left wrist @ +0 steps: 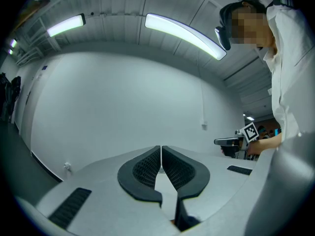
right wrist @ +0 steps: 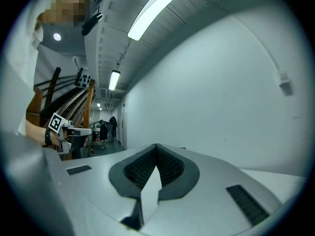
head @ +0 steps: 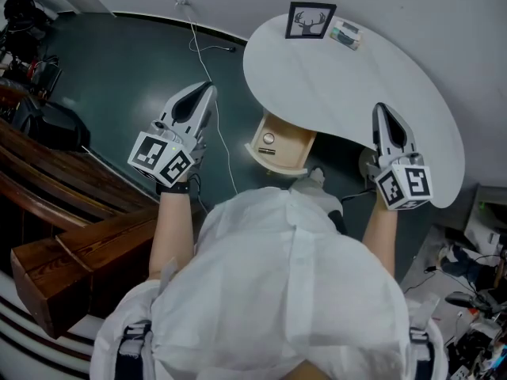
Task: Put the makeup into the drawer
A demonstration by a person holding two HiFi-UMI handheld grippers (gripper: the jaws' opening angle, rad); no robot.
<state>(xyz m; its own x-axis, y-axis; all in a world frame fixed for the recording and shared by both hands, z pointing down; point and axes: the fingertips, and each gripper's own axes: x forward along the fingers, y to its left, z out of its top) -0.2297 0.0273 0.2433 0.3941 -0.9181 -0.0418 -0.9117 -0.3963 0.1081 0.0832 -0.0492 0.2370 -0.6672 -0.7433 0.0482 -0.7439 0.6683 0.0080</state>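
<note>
You are holding the left gripper (head: 211,87) and the right gripper (head: 380,109) level, each with its fingers pressed together on nothing. The drawer (head: 289,155) is standing open under the table (head: 356,93), with a round compact (head: 268,139), likely the makeup, lying inside. A small case (head: 345,34) is sitting at 12 o'clock, just beside the framed picture (head: 310,20). If it belongs too, be opening the right fingers before reaching across.

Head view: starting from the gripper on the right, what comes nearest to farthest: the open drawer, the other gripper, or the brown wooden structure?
From the right gripper:
1. Open drawer, just to its left in the picture.
2. Left gripper, further left, past the drawer.
3. Brown wooden structure, far off at the lower left.
</note>
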